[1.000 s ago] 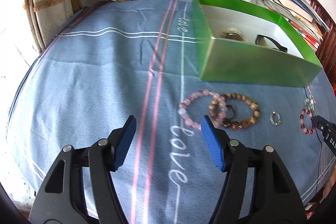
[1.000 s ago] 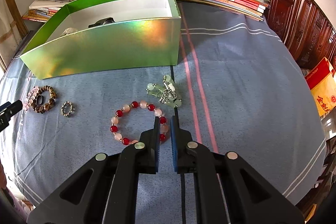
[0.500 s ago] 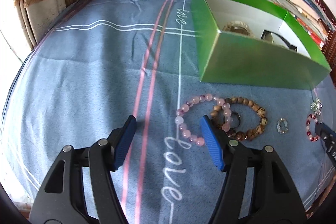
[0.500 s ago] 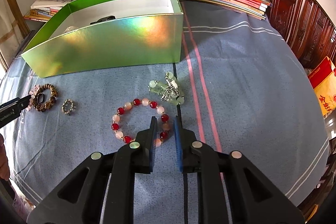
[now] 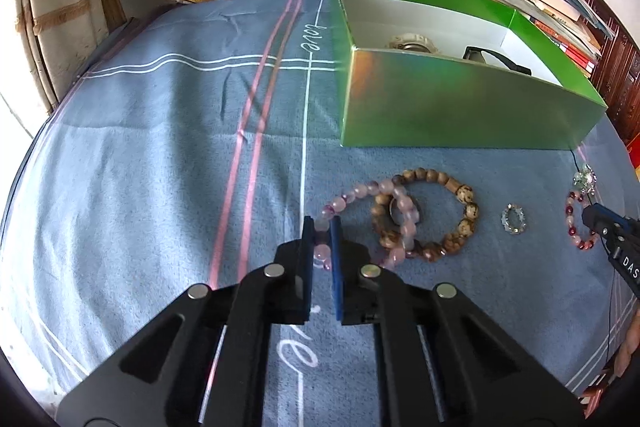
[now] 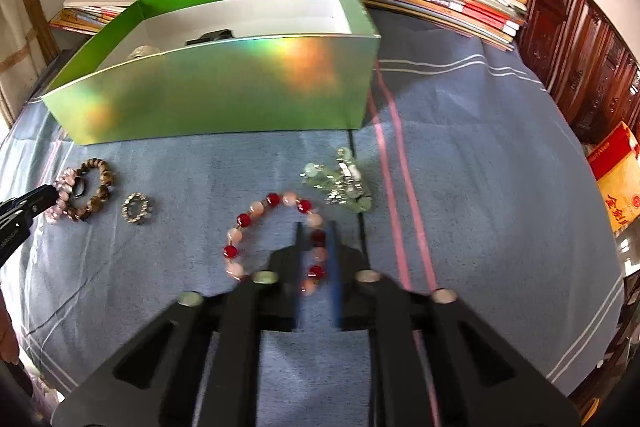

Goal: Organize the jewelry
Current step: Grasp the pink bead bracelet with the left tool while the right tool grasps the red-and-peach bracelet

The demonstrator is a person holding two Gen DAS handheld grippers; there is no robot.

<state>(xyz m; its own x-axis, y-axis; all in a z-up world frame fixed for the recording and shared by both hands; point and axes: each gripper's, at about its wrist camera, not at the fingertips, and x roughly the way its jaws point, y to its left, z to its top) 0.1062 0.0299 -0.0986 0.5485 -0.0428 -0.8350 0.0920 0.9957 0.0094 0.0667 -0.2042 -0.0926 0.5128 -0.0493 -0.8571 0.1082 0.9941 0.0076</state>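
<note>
Both grippers had just been closing, each with beads between its pads. The left gripper (image 5: 321, 227), wide apart a second earlier and short of the pink bracelet (image 5: 374, 219), had clamped onto that bracelet's near-left arc; the right gripper (image 6: 315, 235), already narrow, had pinched the right side of the red-and-peach bracelet (image 6: 276, 235), though blur there left the pad contact less certain. I judged that two bracelets were now caught and ready to be lifted toward the green box (image 5: 460, 107), which stood at twelve to one o'clock from the left gripper and eleven o'clock from the right. The pink bracelet lay flat on the blue cloth (image 5: 160, 167), a slightly stretched loop whose long axis ran from seven toward one o'clock, its far end overlapping the brown wooden bracelet (image 5: 440, 215) at three o'clock. The red-and-peach bracelet lay flat too, its long axis roughly twelve to six. A small silver ring (image 5: 514, 219) and a pale green beaded piece (image 6: 340, 179) waited nearby, untouched.
</note>
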